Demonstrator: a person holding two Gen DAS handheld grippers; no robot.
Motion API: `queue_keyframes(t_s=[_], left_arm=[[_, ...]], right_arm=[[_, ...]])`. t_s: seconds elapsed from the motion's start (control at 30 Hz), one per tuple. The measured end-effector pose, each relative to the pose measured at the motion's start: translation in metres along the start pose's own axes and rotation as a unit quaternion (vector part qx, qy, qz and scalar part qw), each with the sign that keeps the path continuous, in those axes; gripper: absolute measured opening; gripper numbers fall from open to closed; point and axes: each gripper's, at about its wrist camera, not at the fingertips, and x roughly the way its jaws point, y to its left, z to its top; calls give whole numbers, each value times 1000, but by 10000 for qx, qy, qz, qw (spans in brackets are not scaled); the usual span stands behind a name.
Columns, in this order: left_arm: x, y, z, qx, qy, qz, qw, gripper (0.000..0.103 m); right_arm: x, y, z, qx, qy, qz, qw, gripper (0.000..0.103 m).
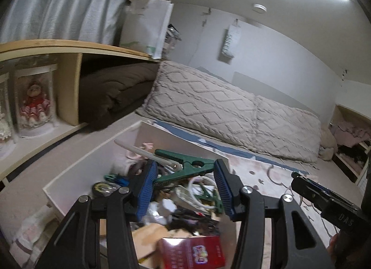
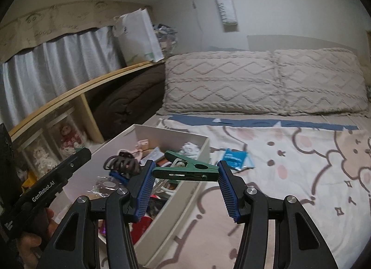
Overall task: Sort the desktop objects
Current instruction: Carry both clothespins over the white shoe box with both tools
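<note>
two claws (image 1: 183,185) (image 2: 184,184) each clamp a green clip (image 1: 185,166) (image 2: 185,170).

Knitted pillows (image 2: 266,83) against wall, brown blanket (image 1: 116,90) under shelf (dolls (image 1: 32,104) alongside).

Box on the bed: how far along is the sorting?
Done: little; only a blue packet lies outside the box. In hand: the left hand-held gripper grips a green clip; the right hand-held gripper grips another clip. Left: the box's clutter.
</note>
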Motion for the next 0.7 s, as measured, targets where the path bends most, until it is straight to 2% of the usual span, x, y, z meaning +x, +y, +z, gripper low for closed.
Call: queue_keyframes(t_s=[0.37, 0.7], left_arm=[[6, 25, 4, -115, 34, 245, 9996, 50], [16, 26, 0, -33, 136, 392, 9991, 50]], right_arm=[[31, 40, 15, -440, 225, 150, 9987, 55], [71, 57, 10, -765, 961, 148, 9923, 55]])
